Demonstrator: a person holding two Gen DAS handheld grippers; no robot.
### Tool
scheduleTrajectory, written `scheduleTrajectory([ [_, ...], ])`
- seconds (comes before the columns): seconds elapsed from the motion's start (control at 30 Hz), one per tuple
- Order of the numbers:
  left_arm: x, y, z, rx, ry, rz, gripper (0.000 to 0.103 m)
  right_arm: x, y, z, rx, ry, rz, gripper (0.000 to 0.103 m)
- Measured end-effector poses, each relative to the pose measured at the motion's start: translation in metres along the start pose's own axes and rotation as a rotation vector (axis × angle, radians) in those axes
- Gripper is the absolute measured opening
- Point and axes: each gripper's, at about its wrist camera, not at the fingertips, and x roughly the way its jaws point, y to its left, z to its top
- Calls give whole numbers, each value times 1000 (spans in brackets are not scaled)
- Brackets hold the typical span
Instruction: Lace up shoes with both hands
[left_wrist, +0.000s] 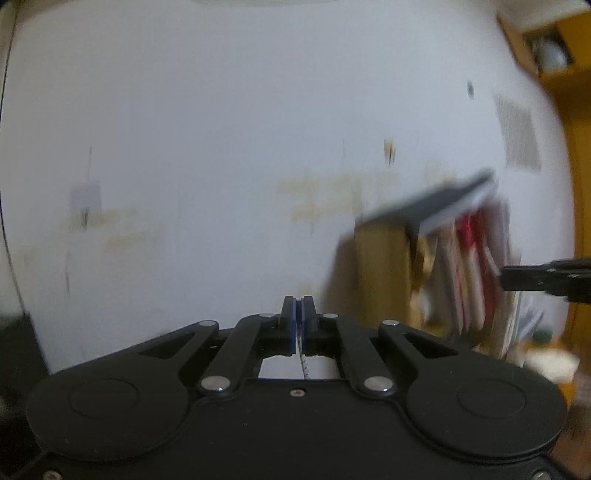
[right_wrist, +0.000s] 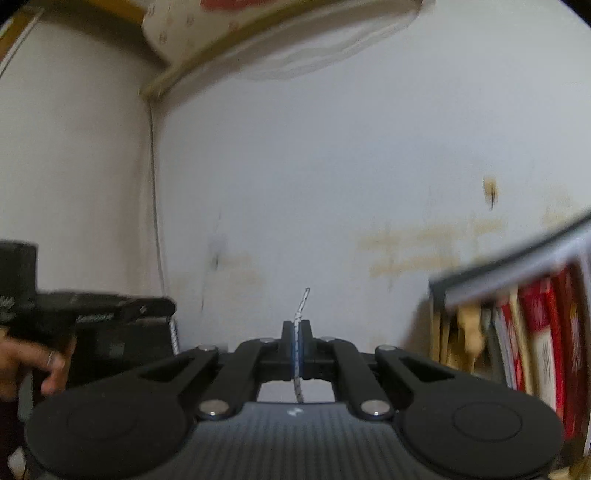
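Two tongs: both are seen clenched on lace ends, held up before a white wall (left_wrist: 221, 147).
Left gripper (left_wrist: 299, 306): the speckled shoelace (left_wrist: 306, 369) is pinched between its pads.
Right gripper (right_wrist: 297, 332): the lace tip (right_wrist: 303, 299) is poked out past its pads.
Books (right_wrist: 535, 332): blurred, at the right edge.

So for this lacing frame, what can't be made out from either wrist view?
- Shoe: in neither view; both cameras face the white wall.
- White speckled lace: clamped in the shut right gripper; its lower run drops behind the gripper body.
- Left gripper: shut on a speckled lace piece; whether it is the same lace cannot be told.
- Upright red and white books: motion-blurred, titles unreadable.
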Motion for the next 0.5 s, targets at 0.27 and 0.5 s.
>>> scheduleTrajectory([
  [0.27, 25, -26, -113, -59, 332, -92, 0, 6, -3, -105, 83, 231, 29, 2],
  [0.5, 61, -50, -199, -78, 578, -114, 0, 17, 2, -187, 167, 399, 80, 2],
])
